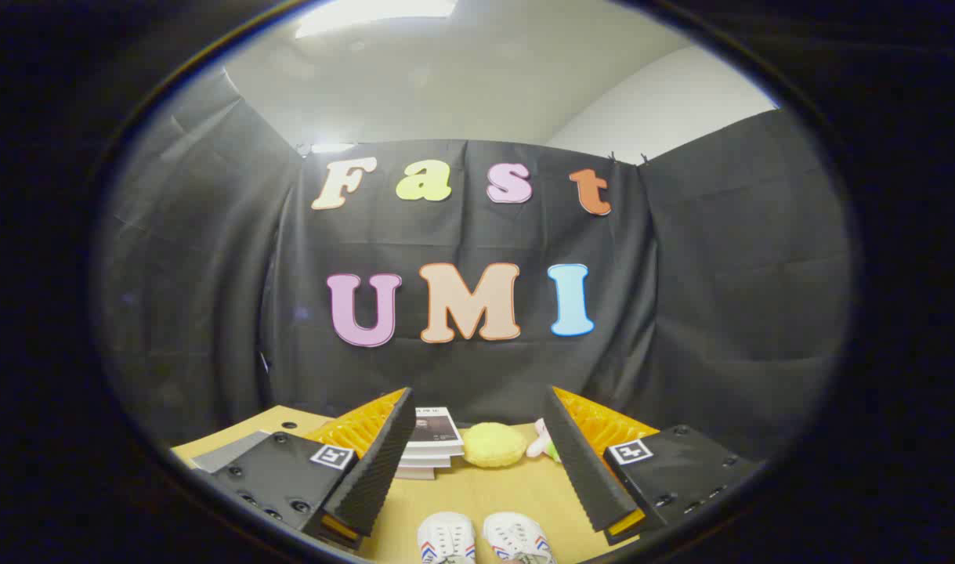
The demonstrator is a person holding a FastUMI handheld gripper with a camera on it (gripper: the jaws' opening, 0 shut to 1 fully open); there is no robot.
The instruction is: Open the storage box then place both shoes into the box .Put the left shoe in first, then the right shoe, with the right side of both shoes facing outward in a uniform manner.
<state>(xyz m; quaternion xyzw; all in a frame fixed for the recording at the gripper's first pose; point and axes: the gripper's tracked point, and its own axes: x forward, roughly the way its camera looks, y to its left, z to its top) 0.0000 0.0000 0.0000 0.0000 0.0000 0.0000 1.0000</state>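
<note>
**Gripper held wide above 2 shoes**

Spanning the scene, a wooden table (477,493) runs back to the black cloth wall. The gripper (485,462) has its fingers spread apart, grasping nothing. A stack of books (430,446) sits far left, its cover print too small to read. A yellow round cushion (493,444) lies beside it. Near, between the fingers, 2 white shoes (481,539) with red-and-blue stripes stand side by side.

Our tongs (477,462) carry ribbed pads on both fingers, spread wide apart, on dark screwed mounting blocks, each bearing a square black-and-white marker.
</note>
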